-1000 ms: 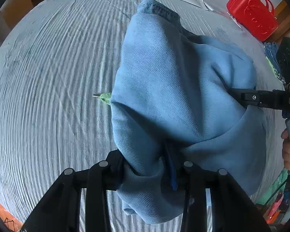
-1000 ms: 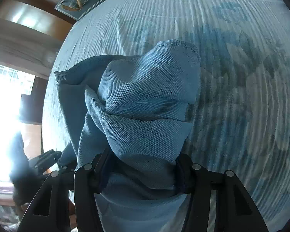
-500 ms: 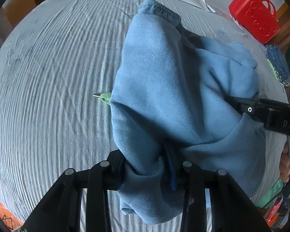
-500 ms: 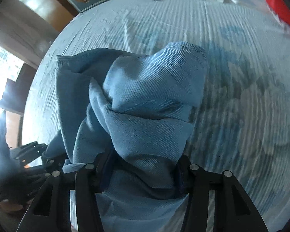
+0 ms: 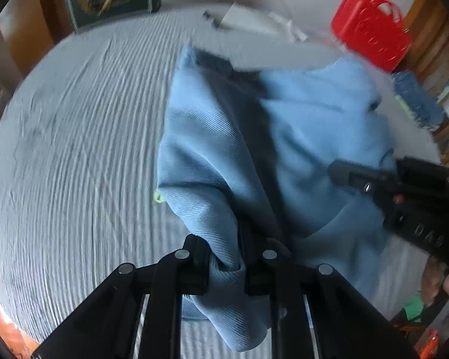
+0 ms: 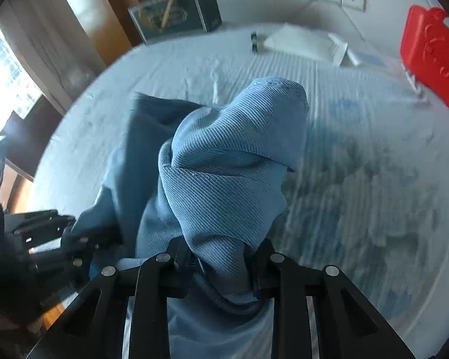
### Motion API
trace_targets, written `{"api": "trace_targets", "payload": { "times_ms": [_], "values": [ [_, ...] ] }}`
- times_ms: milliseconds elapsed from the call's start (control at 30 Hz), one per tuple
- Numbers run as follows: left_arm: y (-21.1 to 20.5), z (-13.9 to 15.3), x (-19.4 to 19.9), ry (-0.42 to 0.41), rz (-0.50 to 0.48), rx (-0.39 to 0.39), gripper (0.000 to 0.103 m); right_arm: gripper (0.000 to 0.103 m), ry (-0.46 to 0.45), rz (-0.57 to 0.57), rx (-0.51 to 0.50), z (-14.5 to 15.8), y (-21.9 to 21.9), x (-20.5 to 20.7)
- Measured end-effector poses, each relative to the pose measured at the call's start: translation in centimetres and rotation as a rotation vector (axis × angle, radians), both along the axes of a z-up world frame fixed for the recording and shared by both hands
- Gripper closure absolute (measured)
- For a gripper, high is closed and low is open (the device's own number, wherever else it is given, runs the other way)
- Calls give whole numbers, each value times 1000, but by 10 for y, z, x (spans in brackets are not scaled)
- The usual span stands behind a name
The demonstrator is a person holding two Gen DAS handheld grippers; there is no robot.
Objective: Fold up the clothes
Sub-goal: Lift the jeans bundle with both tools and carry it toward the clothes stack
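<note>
Over the bed, both claws have just been closing and clamp the blue garment: left claw, right claw, cloth trailing away toward the far side.

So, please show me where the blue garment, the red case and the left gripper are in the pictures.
blue garment (image 6: 224, 179), right wrist view, on the ribbed bunched fold.
red case (image 5: 371, 42), left wrist view, on its front face.
left gripper (image 5: 227, 269), left wrist view, midway between its fingertips, on the pinched cloth.
</note>
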State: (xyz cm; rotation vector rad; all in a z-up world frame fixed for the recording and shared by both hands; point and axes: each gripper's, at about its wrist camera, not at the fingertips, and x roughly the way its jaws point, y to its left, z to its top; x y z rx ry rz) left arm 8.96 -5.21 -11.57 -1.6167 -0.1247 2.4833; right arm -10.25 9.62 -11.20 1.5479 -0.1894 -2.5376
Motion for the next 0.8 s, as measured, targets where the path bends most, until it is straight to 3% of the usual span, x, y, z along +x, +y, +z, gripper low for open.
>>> {"api": "trace_targets", "payload": {
  "times_ms": [133,433,800],
  "values": [
    [-1,36,15,72,-56,8,88,76,80,-53,-18,38,17,13],
    [88,78,-23,163,-213,37,88,76,181,-192,18,97,71,30],
    [243,85,-31,202,-370,10,88,76,212,-331,-18,109,215,88]
  ]
}}
